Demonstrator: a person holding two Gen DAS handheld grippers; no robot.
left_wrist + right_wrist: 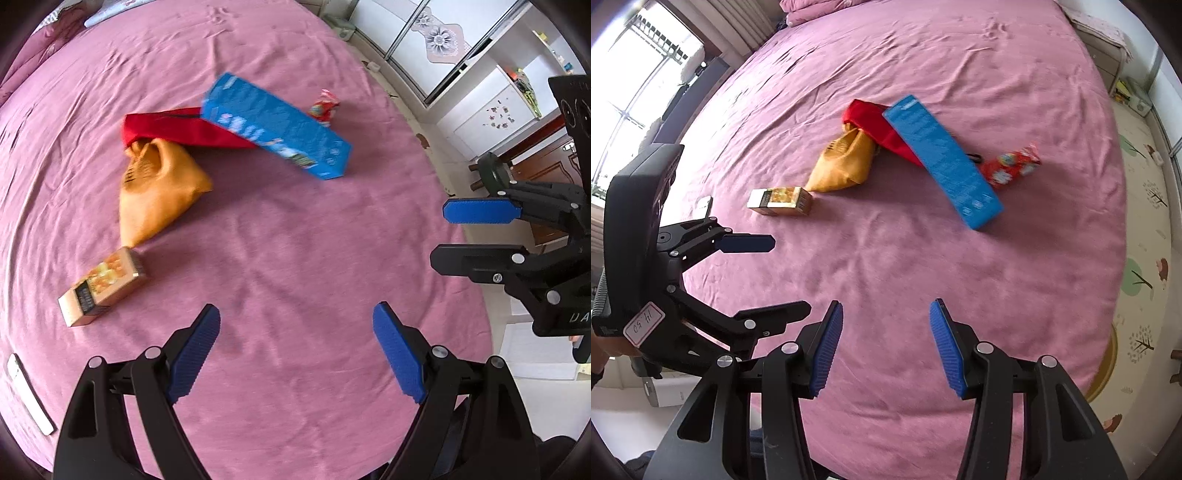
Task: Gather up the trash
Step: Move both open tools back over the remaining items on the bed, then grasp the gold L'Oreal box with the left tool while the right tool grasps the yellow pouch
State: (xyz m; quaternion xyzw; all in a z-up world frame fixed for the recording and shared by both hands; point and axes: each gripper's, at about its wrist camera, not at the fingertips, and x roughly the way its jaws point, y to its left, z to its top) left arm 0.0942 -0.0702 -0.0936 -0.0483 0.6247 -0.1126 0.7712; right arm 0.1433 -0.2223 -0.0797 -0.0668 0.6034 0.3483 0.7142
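The long blue carton point(275, 125) lies mid-bed on the pink sheet point(295, 258), far ahead of both grippers, its long axis running diagonally, its far end propped on a red bag point(166, 129). The right gripper point(886, 345) seems nearer; its jaws stand apart, holding nothing. The left gripper point(297, 350) gapes wider, also holding nothing. The carton's print is too blurred to read; a tag on the left gripper reads roughly "14 50".

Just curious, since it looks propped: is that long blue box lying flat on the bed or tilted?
Tilted. One end of the blue box rests on the red bag; the other meets the bedsheet.
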